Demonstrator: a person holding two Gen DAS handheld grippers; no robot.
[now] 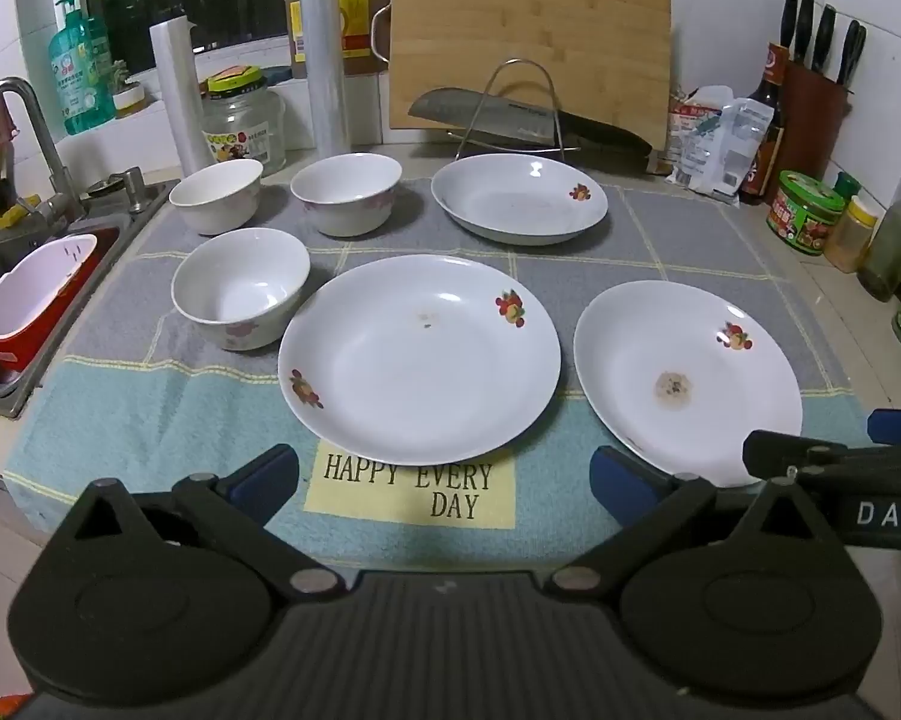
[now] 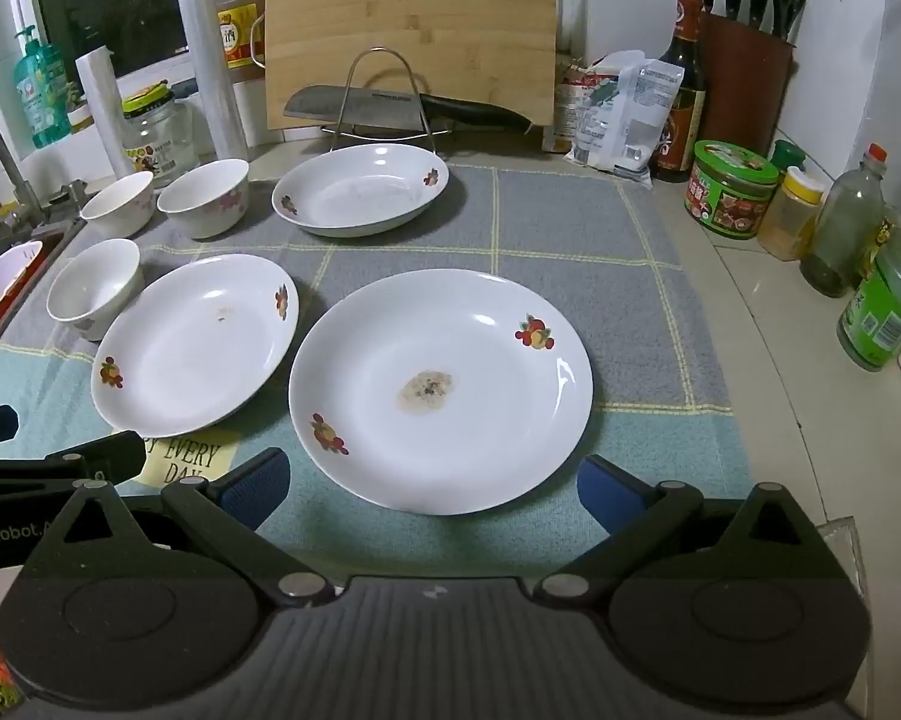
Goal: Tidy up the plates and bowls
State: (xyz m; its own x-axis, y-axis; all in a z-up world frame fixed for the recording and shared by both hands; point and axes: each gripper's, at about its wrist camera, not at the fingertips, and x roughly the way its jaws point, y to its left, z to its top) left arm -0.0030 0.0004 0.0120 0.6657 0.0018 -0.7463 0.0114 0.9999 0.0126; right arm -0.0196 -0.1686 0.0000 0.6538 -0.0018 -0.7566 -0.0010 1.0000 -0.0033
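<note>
Three white plates with fruit prints lie on a grey-and-blue mat [image 1: 690,228]: a middle plate [image 1: 419,357] [image 2: 195,339], a right plate with a brown stain [image 1: 687,381] [image 2: 441,390], and a far plate [image 1: 519,198] [image 2: 360,189]. Three white bowls stand at the left: a near bowl [image 1: 240,288] [image 2: 95,288] and two far bowls [image 1: 216,195] [image 1: 346,192]. My left gripper [image 1: 444,477] is open and empty, just short of the middle plate. My right gripper [image 2: 432,489] is open and empty, just short of the stained plate; it also shows in the left wrist view [image 1: 834,456].
A sink [image 1: 6,276] with a red-and-white tub [image 1: 30,300] lies at the left. A knife rack [image 1: 510,114] with a cleaver, a cutting board [image 1: 528,30], rolls and jars stand at the back. Bottles and jars [image 2: 840,228] line the right counter.
</note>
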